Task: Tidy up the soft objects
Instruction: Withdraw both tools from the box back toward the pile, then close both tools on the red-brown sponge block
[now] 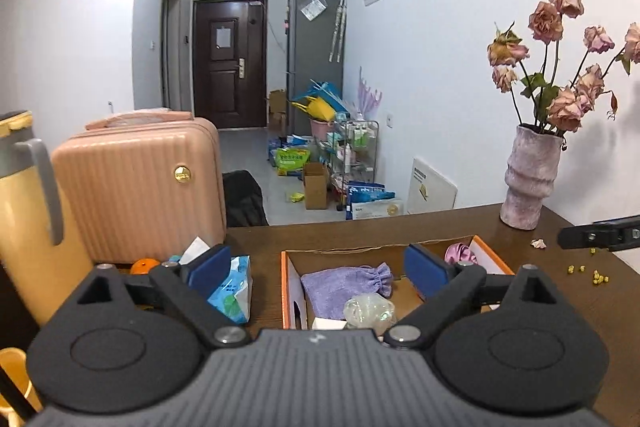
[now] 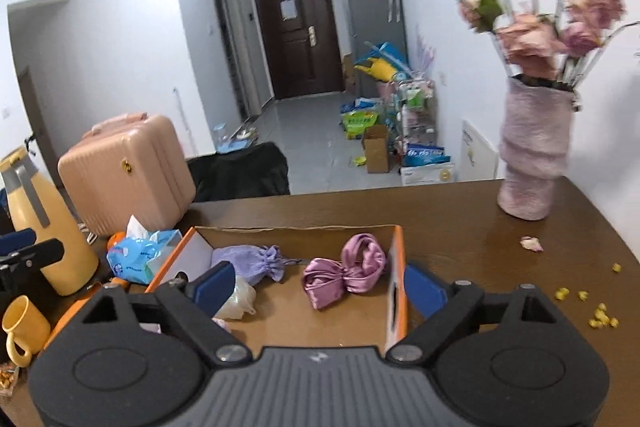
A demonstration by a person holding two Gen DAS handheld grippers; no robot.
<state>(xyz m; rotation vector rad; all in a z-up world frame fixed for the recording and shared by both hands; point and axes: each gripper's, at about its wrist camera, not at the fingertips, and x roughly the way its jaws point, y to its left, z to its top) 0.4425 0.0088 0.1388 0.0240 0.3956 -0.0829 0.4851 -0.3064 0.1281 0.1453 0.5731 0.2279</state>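
Both grippers, left gripper (image 1: pixel 318 269) and right gripper (image 2: pixel 320 285), hover with fingers apart and empty over the orange cardboard box (image 2: pixel 396 247), where purple drawstring pouch (image 2: pixel 250 259), pink satin scrunchie (image 2: pixel 346 269) and a crumpled clear bag (image 1: pixel 368 309) lie; judged best: descend straight, straddle one item, clear the walls.

A dark wooden worktop (image 2: pixel 460 219) is seen carrying an orange-edged cardboard box (image 2: pixel 397 267), a pink ribbed vase (image 2: pixel 532 155), a tissue pack (image 2: pixel 140 255), a yellow jug (image 2: pixel 48 227), a yellow mug (image 2: pixel 22 327), a pink suitcase (image 2: pixel 124 171) and scattered petals (image 2: pixel 531 243).
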